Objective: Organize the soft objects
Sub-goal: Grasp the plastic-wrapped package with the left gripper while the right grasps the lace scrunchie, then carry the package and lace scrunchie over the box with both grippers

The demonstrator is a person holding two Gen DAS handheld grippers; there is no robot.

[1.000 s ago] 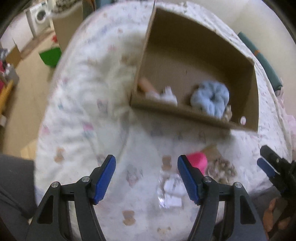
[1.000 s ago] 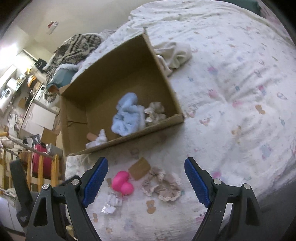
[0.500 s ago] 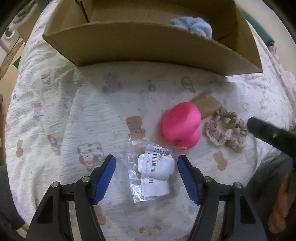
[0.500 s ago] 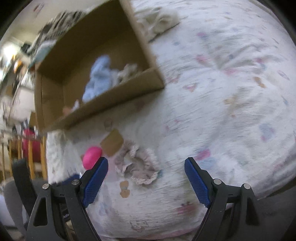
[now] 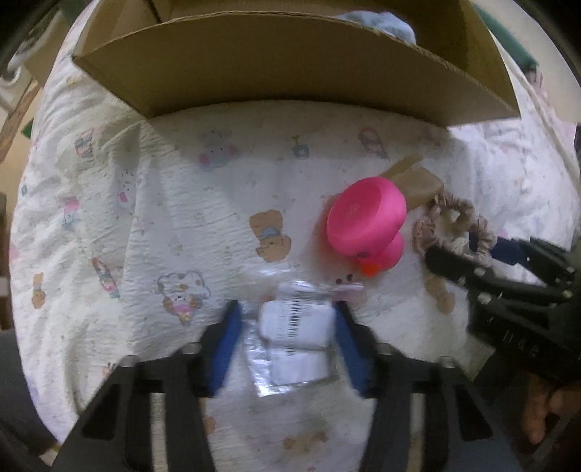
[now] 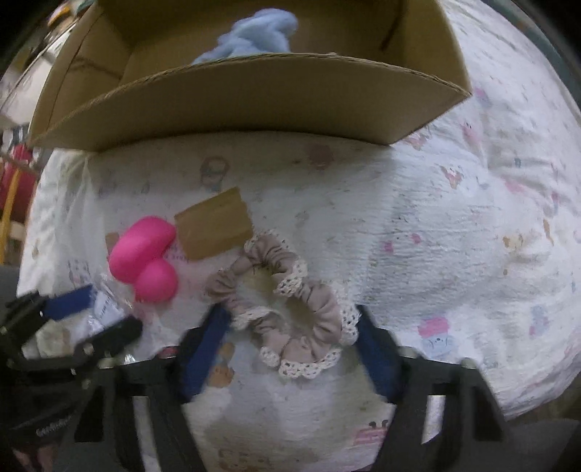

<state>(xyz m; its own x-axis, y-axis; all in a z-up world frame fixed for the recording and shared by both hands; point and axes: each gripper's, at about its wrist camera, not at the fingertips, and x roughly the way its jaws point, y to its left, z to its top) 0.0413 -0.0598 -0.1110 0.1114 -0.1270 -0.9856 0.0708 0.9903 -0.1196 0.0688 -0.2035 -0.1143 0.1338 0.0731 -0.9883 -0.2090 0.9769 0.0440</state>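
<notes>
My left gripper [image 5: 287,326] is low on the bed, its blue jaws closing around a clear plastic packet of white pads [image 5: 294,337]; they look close to touching it. My right gripper [image 6: 290,326] straddles a beige lace-trimmed scrunchie [image 6: 287,305], jaws narrowing on both sides of it. A pink rubber duck [image 5: 366,225] lies between the two, also in the right wrist view [image 6: 145,254]. The cardboard box [image 5: 290,61] stands just behind, with a light blue fluffy item [image 6: 254,32] inside.
A small cardboard piece [image 6: 214,225] lies beside the duck and scrunchie. The bed has a white cartoon-print cover [image 5: 145,218]. The box's near wall [image 6: 236,105] rises right behind the objects. Floor and furniture show at the far left.
Both grippers dropped down onto the bed and narrowed their jaws: the left around the plastic packet, the right around the scrunchie. The objects themselves have not moved.
</notes>
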